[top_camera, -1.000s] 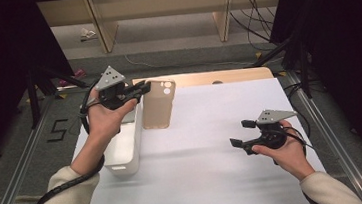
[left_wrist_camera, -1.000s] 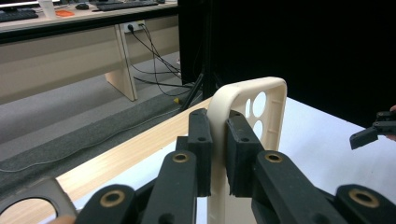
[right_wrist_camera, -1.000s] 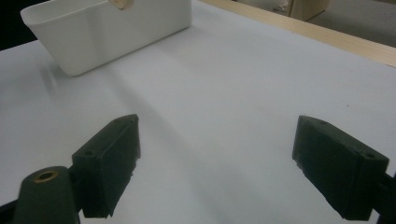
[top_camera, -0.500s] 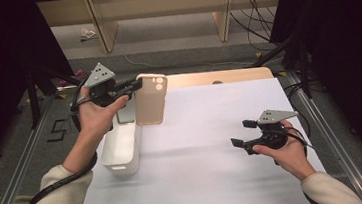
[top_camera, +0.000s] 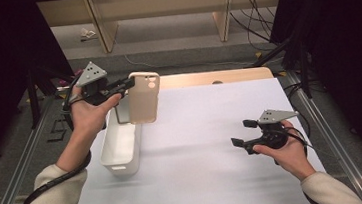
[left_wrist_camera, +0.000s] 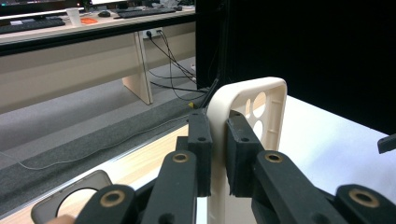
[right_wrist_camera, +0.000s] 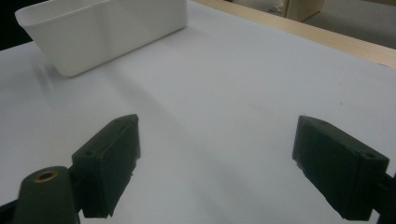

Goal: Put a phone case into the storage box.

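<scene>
Beige phone case point(top_camera: 144, 96), one of two, hangs upright above the table's far-left corner, its edge pinched in the left gripper point(top_camera: 126, 84). One white bin point(top_camera: 119, 147) stands below. A darker case point(left_wrist_camera: 70, 201) is cut off by the frame. Right gripper point(top_camera: 243, 132) hovers wide, holding nothing.

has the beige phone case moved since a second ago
Yes. Held in the left gripper, the phone case has drifted left and toward the table's far edge, now closer over the white bin.
</scene>
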### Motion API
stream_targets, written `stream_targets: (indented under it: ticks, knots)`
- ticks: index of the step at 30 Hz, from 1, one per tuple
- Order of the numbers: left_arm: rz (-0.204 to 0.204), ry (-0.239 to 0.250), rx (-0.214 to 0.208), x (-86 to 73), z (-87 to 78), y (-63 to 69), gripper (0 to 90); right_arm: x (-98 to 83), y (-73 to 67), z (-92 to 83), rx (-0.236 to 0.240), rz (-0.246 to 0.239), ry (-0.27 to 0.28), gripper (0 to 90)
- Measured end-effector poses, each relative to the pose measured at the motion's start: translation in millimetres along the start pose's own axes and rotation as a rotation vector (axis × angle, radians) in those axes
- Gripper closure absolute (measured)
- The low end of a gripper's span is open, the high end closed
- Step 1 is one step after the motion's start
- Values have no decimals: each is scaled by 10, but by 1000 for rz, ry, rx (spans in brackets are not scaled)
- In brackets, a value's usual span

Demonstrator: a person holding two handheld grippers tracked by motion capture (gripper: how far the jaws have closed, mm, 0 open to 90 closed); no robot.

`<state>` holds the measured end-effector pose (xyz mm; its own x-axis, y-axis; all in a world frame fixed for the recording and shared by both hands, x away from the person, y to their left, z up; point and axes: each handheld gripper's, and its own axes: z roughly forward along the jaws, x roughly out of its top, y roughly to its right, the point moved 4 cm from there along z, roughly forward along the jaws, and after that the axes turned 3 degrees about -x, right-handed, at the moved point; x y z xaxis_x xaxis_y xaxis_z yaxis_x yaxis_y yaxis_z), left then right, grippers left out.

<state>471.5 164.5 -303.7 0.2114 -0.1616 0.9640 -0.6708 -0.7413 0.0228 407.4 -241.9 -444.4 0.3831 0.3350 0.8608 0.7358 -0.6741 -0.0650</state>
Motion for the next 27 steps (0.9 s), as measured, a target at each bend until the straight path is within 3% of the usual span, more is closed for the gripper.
stream_targets:
  ticks: [27]
  knots:
    - [-8, 10, 48, 16, -101, -255, 816, -1, 4, -3, -2, 1, 3, 160]
